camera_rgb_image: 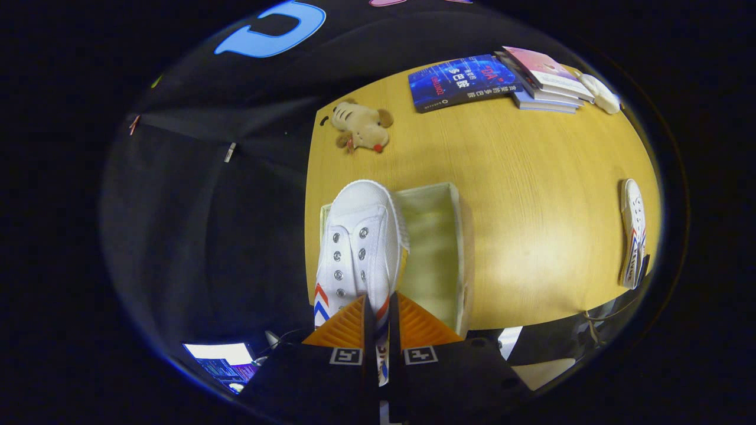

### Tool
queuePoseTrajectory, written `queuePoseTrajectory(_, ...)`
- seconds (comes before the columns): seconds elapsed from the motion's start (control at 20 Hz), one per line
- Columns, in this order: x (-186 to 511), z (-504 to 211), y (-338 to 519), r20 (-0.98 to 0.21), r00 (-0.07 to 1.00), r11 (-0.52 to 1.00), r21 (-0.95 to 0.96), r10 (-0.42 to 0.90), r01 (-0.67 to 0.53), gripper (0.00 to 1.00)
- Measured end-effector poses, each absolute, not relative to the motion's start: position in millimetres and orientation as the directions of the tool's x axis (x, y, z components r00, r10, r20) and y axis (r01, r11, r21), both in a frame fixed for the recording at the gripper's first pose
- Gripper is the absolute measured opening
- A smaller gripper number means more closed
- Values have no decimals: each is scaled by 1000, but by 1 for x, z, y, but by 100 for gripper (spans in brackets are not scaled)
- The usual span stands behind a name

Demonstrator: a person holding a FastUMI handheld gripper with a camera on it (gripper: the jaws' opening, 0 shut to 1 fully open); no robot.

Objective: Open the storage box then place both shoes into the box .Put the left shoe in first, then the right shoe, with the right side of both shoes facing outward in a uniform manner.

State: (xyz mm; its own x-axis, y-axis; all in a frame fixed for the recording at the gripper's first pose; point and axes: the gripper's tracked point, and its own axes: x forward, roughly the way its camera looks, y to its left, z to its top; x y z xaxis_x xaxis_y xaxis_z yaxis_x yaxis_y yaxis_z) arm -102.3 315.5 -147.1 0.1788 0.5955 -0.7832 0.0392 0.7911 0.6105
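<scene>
Shoe (357,242) in white canvas, with red and blue chevrons on its side, hung from the tool (378,321) by its heel end, its long axis running straight away from the fingers so that the toe cap pointed forward and the eyelets faced up toward the camera. The two orange fingers (339,327) stood almost together, with only a thin strip of the shoe's heel collar pinched between them; both appeared to press on it. Directly under and just to the right of the shoe lay the storage box (458,248), already open, a pale rectangular tray whose length ran the same way as the shoe. The shoe overlapped the box's left wall, its toe reaching about to the far left corner, so it looked to be hovering over that side rather than resting inside; whether the sole touched the rim could not be told. Judged from this, the coming move depended on shifting or lowering the shoe slightly rightward into the tray, keeping the two long axes parallel. Second shoe (633,233) lay on its side well apart, near the right edge of the bench (531,177). Beyond the box sat a plush toy (361,125) and, farther right, a stack of books (502,79).
</scene>
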Motion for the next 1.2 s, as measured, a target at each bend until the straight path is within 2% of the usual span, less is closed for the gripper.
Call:
queuePoseTrajectory(0.4,-107,-192,344,-831,118,829,554,544,72,11)
queuePoseTrajectory(1.05,-123,-219,369,-843,48,833,537,536,129,11)
queuePoseTrajectory(1.2,-120,-225,372,-843,62,830,538,535,146,11)
